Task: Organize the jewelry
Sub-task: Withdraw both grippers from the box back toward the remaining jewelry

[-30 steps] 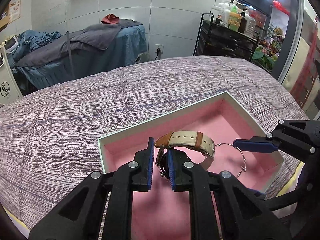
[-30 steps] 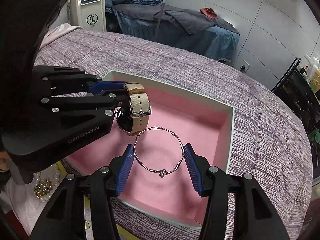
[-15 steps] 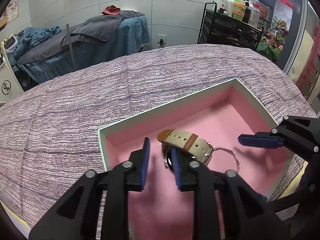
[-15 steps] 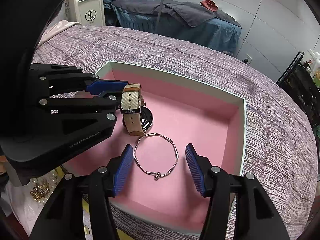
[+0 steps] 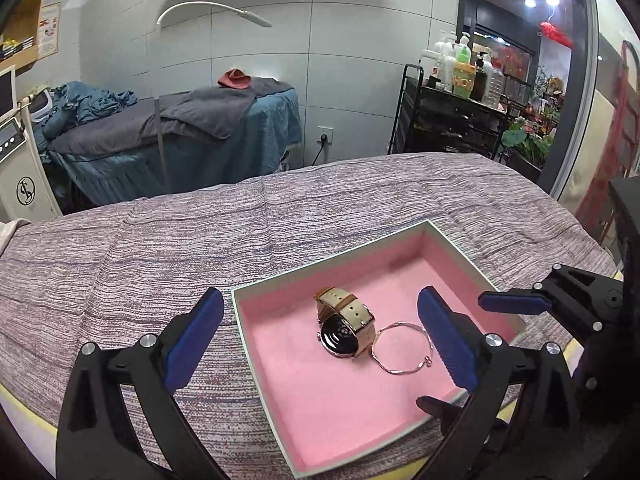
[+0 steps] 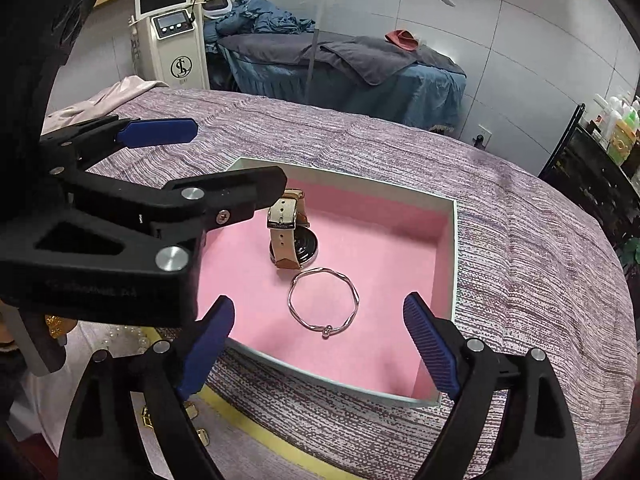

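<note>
Your left gripper: spread wide, empty | your right gripper: wide, empty | watch touching bracelet (both in box)

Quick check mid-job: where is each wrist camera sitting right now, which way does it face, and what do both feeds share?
Left wrist: above the near-left of the pink-lined box, looking down over the watch and bangle; its open left gripper frames the view, the right gripper at right.
Right wrist: at the near edge of the box, facing across it; the open right gripper below, the left gripper intruding from the left.
Shared: box, watch, bangle, purple cover.
</note>
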Tool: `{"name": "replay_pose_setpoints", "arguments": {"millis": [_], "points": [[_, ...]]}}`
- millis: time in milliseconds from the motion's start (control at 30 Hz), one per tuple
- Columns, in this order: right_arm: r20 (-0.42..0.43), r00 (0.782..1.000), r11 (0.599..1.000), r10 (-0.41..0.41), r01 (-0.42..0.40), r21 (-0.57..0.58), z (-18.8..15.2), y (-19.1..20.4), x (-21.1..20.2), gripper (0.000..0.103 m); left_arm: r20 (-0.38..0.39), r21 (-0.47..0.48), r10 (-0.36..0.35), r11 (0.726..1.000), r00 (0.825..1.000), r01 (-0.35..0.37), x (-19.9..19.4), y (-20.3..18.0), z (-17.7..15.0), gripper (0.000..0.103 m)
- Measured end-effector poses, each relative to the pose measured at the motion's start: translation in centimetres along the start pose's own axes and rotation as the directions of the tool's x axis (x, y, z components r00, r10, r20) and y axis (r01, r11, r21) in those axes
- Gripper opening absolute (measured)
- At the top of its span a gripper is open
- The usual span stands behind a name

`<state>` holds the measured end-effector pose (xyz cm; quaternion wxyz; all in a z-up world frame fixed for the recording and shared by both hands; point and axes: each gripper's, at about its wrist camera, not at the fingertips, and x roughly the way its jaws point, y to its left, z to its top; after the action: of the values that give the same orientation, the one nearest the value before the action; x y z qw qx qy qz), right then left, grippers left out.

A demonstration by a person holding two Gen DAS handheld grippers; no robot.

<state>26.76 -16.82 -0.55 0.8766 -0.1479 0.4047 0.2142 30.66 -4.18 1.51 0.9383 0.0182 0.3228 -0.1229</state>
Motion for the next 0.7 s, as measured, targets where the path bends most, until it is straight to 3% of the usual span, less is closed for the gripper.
{"name": "replay_pose_setpoints", "arguments": {"millis": [167, 433, 600, 700], "points": [[0.023, 0.999, 0.999, -0.034, 0.033, 0.005, -0.8, 0.3, -1.0, 0.087, 0.028, 0.02, 0.01, 1.0, 1.0, -0.011, -2.4, -0.5, -0.8, 0.097], [0.083, 0.995, 0.998, -0.052, 0.051, 0.024, -2.5, 0.6, -4.1, 0.091, 0.067, -0.069, -0.029, 0.997, 0.997, 0.034, -6.3, 0.7, -3.9, 0.097], [0.11, 0.993, 0.998, -0.043, 0.038, 0.045, -3.9, 0.9, -5.8, 0.091, 0.067, -0.025, -0.003, 1.0, 0.998, 0.005, -8.0, 0.4, -5.9, 0.097], [0.114, 0.992, 0.998, -0.045, 0.04, 0.045, -5.0, 1.3, -6.2, 0.091, 0.046, -0.016, -0.03, 0.999, 0.999, 0.031, -8.9, 0.4, -7.1, 0.097]]}}
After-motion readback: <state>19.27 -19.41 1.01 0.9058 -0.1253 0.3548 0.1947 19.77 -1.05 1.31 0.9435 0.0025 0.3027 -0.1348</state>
